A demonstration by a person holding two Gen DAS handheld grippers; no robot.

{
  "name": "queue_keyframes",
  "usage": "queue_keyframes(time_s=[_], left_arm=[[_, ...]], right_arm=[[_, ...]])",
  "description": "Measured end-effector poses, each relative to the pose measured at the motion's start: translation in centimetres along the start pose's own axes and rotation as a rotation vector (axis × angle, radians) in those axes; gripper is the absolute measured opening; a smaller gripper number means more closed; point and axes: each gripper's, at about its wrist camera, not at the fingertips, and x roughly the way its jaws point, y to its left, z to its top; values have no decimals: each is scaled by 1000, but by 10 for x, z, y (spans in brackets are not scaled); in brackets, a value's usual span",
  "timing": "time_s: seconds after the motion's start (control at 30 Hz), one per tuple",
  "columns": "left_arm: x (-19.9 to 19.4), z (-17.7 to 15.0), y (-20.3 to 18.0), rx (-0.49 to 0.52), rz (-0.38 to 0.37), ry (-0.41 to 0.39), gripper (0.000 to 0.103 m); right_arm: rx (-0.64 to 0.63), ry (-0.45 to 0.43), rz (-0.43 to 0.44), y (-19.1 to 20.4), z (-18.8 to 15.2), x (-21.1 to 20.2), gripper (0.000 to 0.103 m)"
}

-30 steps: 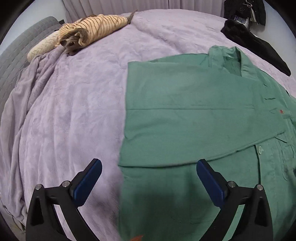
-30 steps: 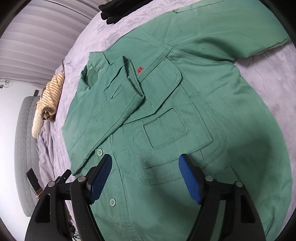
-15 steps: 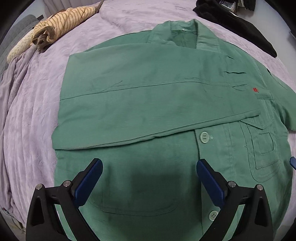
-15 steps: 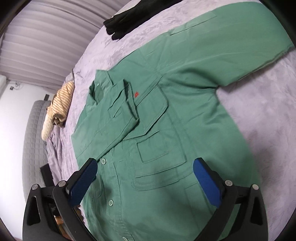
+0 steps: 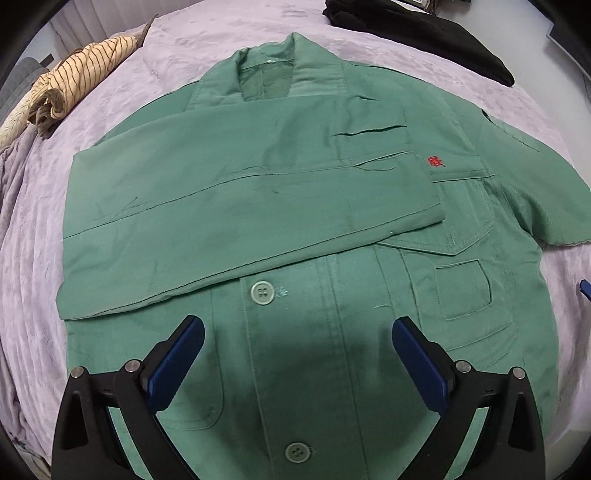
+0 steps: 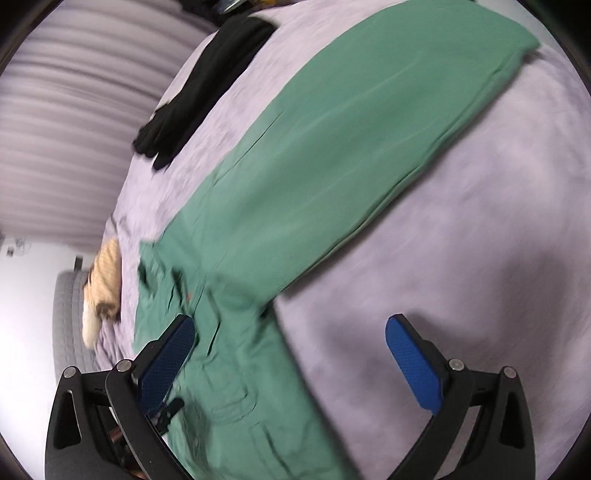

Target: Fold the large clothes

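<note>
A green button-up jacket (image 5: 303, 206) lies front up on a lilac bedspread (image 5: 33, 229). Its left sleeve (image 5: 236, 206) is folded across the chest. Its other sleeve (image 6: 369, 122) lies stretched out on the bed in the right wrist view. My left gripper (image 5: 298, 354) is open and empty, above the button placket in the lower front. My right gripper (image 6: 290, 350) is open and empty, above the jacket's side edge below the stretched sleeve; that view is blurred.
A striped beige garment (image 5: 74, 77) lies at the bed's far left, also in the right wrist view (image 6: 105, 280). Black clothes (image 5: 424, 33) lie at the far right, and in the right wrist view (image 6: 199, 88). A grey headboard (image 6: 68, 325) stands behind.
My left gripper has moved right, from the jacket's left edge to over its button placket. My right gripper has opened wider and swung right, toward the stretched sleeve and bare bedspread.
</note>
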Motion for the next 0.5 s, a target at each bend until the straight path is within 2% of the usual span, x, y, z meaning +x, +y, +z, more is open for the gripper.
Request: queue_keyframes(time_s=[0.23,0.5], left_arm=[[8,9,-19,21,-4,22,102],[16,22,-35,22,5,34,102]], right_arm=[[189,-133,57,-60,58,-25,103],[305,-224,142,-90,107,-26,103]])
